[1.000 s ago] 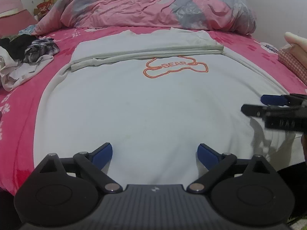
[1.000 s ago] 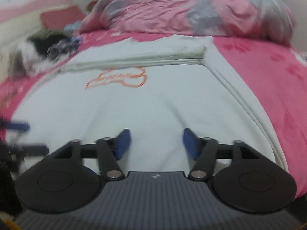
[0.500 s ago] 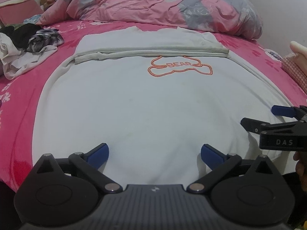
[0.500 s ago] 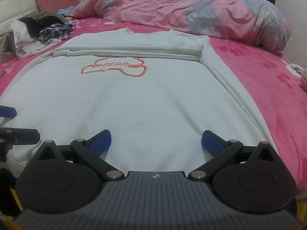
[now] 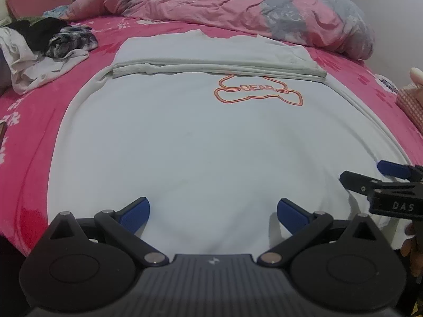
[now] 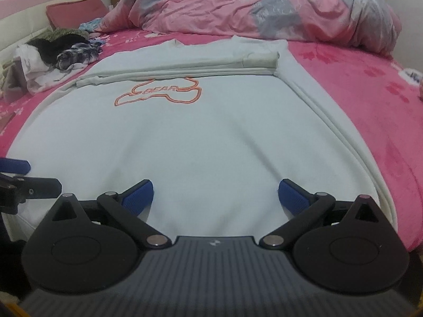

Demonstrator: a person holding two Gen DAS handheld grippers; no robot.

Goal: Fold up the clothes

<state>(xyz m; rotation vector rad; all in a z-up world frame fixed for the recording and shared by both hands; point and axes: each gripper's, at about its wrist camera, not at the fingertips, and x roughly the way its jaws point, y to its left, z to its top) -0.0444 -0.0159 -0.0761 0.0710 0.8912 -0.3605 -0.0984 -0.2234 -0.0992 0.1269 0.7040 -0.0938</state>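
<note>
A: Where is the shirt (image 5: 201, 142) now, and how much of the folding is done?

B: It lies flat on the pink bed sheet (image 5: 31, 142), with the orange BEAR print (image 5: 257, 89) facing up. Both sides look already turned in, because a doubled edge runs down the right side (image 6: 330, 121). The sleeves (image 5: 211, 66) are laid across the top as a flat band. I judge the side folds finished.

A: So what is left?

B: Probably the fold of the near hem up toward the collar, maybe in two steps. It is not yet begun.

A: And the tools?

B: The left gripper (image 5: 212, 212) and the right gripper (image 6: 215, 196) both stand wide apart just over the near hem, with nothing clamped. The jaws have just been opening, and only flat cloth lies under them.

A: Anything else around?

B: A heap of other clothes (image 5: 45, 50) waits at the left, well apart, and a crumpled quilt (image 5: 238, 5) lies behind.
</note>
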